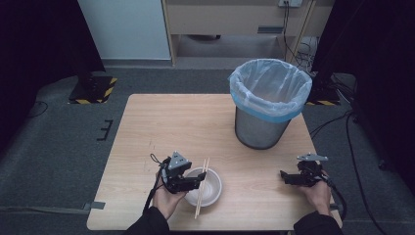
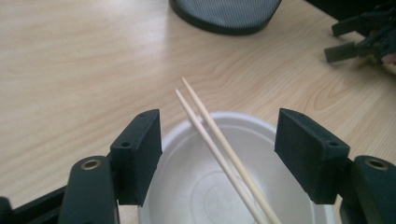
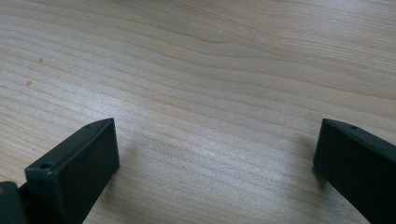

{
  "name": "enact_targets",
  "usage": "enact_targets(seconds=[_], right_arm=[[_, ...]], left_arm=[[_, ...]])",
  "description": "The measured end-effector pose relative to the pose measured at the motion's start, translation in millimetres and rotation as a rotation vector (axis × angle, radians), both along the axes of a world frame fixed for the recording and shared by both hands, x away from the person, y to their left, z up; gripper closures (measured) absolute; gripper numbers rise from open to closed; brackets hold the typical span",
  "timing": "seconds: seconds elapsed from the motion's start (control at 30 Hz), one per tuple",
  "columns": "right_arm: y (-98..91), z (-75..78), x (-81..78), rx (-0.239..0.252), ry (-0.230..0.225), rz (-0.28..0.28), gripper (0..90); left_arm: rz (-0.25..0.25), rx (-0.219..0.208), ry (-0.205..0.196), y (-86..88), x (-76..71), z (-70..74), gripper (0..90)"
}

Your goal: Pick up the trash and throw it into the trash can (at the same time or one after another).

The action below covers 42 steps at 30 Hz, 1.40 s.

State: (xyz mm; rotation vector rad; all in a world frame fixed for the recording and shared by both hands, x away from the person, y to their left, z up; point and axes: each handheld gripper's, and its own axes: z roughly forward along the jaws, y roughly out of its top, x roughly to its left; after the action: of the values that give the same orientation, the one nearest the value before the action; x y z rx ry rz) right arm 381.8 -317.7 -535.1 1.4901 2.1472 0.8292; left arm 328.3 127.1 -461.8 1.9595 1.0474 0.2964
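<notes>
A white foam bowl [image 1: 210, 188] sits near the table's front edge, with a pair of wooden chopsticks [image 1: 202, 187] lying across its rim. My left gripper [image 1: 199, 182] is at the bowl's left side, open. In the left gripper view its jaws straddle the bowl [image 2: 196, 186] and the chopsticks [image 2: 219, 149] run between them untouched. My right gripper [image 1: 284, 177] rests low over the table at the front right, open. In the right gripper view its fingers [image 3: 74, 172] frame bare wood.
A mesh waste bin [image 1: 268, 103] with a blue-white liner stands at the back right of the wooden table [image 1: 171, 122]; its base [image 2: 226, 14] shows in the left gripper view. Dark floor surrounds the table.
</notes>
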Motion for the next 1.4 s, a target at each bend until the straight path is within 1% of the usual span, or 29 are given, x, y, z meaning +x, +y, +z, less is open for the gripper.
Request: enact_targets(seconds=[0.17, 0.3, 0.33, 0.37, 0.5, 0.57, 0.6, 0.63, 0.67, 0.73, 0.77, 0.83, 1.0, 1.03, 1.07, 1.1, 1.17, 1.4], right_arm=[[0.1, 0.1, 0.0, 0.0, 0.002, -0.001, 0.3], [0.0, 0.1, 0.1, -0.002, 0.002, 0.001, 0.3], [0.1, 0.1, 0.1, -0.002, 0.002, 0.0, 0.3], [0.1, 0.1, 0.1, -0.002, 0.002, 0.0, 0.3], [0.1, 0.1, 0.1, -0.002, 0.002, -0.001, 0.3], [0.3, 0.2, 0.1, -0.001, 0.003, -0.002, 0.3], [0.3, 0.2, 0.1, -0.001, 0.003, -0.002, 0.3], [0.3, 0.2, 0.2, -0.001, 0.003, -0.002, 0.3], [0.3, 0.2, 0.2, -0.001, 0.003, -0.002, 0.3], [0.3, 0.2, 0.2, -0.001, 0.003, -0.002, 0.3], [0.3, 0.2, 0.2, -0.001, 0.003, -0.002, 0.3], [0.2, 0.2, 0.2, -0.002, 0.002, -0.001, 0.3], [0.4, 0.2, 0.2, -0.002, 0.003, -0.003, 0.3], [0.3, 0.2, 0.2, -0.003, 0.003, -0.002, 0.3], [0.5, 0.1, 0.2, -0.002, 0.001, -0.004, 0.3], [0.4, 0.1, 0.3, -0.003, 0.001, -0.002, 0.3], [0.5, 0.1, 0.3, -0.003, 0.002, -0.002, 0.3], [0.5, 0.1, 0.3, -0.003, 0.002, -0.002, 0.3]], left_arm=[[-0.004, 0.024, 0.037, -7.3, -2.0, -14.7, 31.1], [-0.017, 0.037, 0.051, -11.3, -2.0, -19.4, 31.1], [-0.019, 0.046, 0.056, -13.0, -1.9, -21.0, 31.5], [-0.019, 0.046, 0.056, -13.0, -1.9, -21.0, 31.8], [-0.013, 0.059, 0.08, -15.6, -1.6, -25.7, 33.9], [-0.01, 0.064, 0.086, -16.6, -1.4, -28.0, 34.8], [-0.01, 0.068, 0.093, -16.8, -1.1, -28.9, 36.0], [-0.009, 0.068, 0.099, -17.1, -0.8, -29.7, 39.8], [-0.011, 0.072, 0.105, -17.2, -0.4, -30.2, 39.8], [-0.012, 0.072, 0.118, -17.8, 0.1, -31.3, 43.0], [-0.015, 0.075, 0.128, -17.9, 0.2, -31.8, 47.5], [-0.015, 0.077, 0.133, -18.2, -0.1, -32.1, 48.7], [-0.02, 0.077, 0.149, -18.5, 0.3, -33.1, 57.9], [-0.021, 0.076, 0.154, -18.4, 0.5, -33.2, 57.9], [-0.024, 0.075, 0.158, -18.6, 0.5, -33.4, 59.8], [-0.025, 0.074, 0.162, -18.7, 0.5, -33.5, 63.8], [-0.025, 0.083, 0.168, -18.3, 0.8, -33.5, 65.5], [-0.032, 0.075, 0.182, -17.3, 1.3, -32.6, 78.6]])
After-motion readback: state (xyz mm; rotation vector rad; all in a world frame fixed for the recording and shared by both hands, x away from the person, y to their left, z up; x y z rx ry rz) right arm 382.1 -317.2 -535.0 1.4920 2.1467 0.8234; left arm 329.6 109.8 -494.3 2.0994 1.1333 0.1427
